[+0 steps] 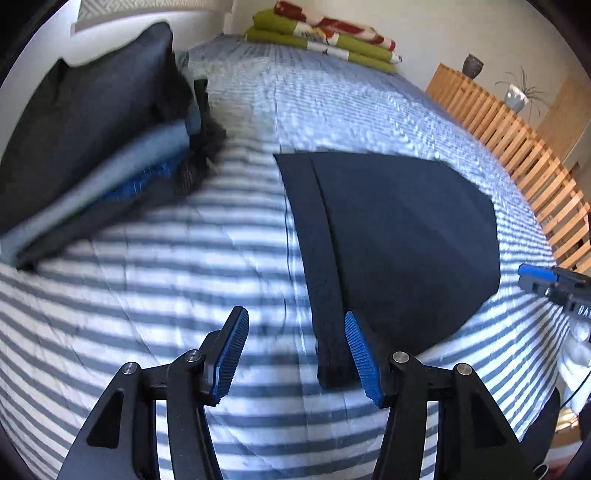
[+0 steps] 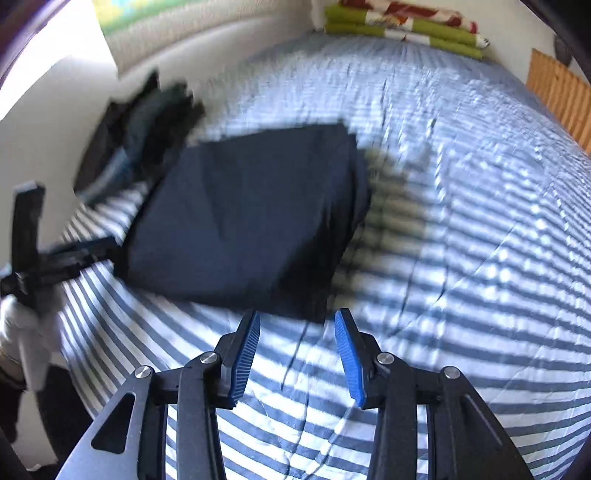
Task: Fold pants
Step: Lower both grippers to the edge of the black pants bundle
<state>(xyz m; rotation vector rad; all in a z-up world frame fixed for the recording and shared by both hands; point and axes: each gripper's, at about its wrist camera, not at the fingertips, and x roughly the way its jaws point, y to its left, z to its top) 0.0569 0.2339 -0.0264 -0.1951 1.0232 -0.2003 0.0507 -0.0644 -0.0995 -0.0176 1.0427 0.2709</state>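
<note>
Folded dark pants [image 1: 399, 236] lie flat on a bed with a blue-and-white striped cover [image 1: 184, 266], forming a compact rectangle with a narrow band of the same cloth running along its left edge in the left wrist view. The near end of that band lies just ahead of the left tongs [image 1: 295, 354], close by the right-hand finger; the blue ribbed pads [image 1: 231, 354] stand apart and press on nothing. The right tongs [image 2: 297, 356] hang over bare striped cover just short of the near edge of the pants; their pads also stand apart, with no cloth between them. Each tool shows at the margin of the other camera: the right one at the right edge of the left wrist view, the left one at the left edge of the right wrist view, where a white-gloved hand [image 2: 22, 325] grips it. A stack of dark and blue folded clothes [image 1: 92, 147] rests on the bed to the left of the pants, near the wall. A green, red and white blanket [image 1: 325, 33] lies folded at the far end. A slatted wooden rail [image 1: 517, 147] borders the bed on the right.
</note>
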